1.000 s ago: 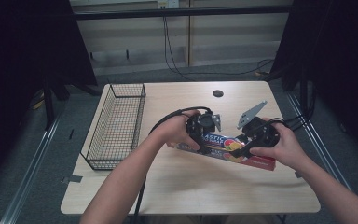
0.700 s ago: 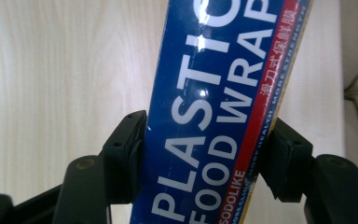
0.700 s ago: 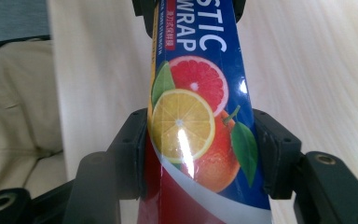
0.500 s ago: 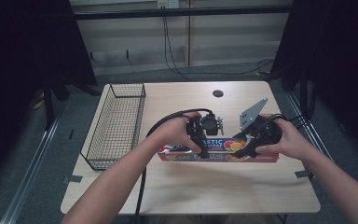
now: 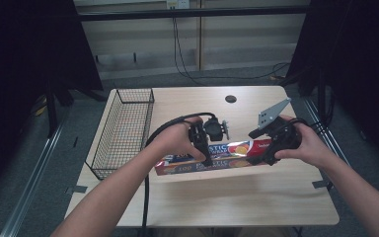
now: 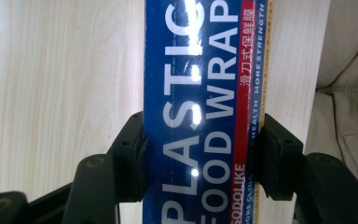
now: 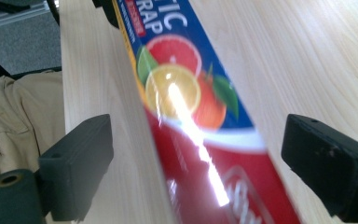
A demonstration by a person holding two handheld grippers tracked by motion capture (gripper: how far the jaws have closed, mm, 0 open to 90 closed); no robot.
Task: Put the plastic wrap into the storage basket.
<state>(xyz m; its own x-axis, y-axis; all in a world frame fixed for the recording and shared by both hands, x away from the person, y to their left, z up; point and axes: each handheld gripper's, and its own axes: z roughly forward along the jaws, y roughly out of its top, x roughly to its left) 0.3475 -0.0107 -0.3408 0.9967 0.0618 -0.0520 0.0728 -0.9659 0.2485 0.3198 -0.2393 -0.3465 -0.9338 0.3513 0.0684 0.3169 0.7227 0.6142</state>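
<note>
A long plastic food wrap box (image 5: 232, 157), blue with a red end, is held lengthwise just above the table (image 5: 227, 202). My left gripper (image 5: 208, 157) is shut across its blue middle; in the left gripper view both pads (image 6: 133, 154) press the sides of the box (image 6: 200, 93), and the left gripper (image 6: 200, 156) jaws have just closed on it. My right gripper (image 5: 264, 155) stands at the red end. Its jaws have just been opening. In the right gripper view, the box (image 7: 186, 93) runs between the right gripper (image 7: 205, 163) pads, touching neither.
A black wire basket (image 5: 98, 165) stands along the table's left side. A small dark round hole (image 5: 230, 98) is at the back of the table. The person's beige clothing (image 7: 14, 112) shows past the near table edge.
The right gripper's jaws have opened off the box's red end. The left hand has closed on the box and lifted it slightly, and the box has turned more level across the table.
</note>
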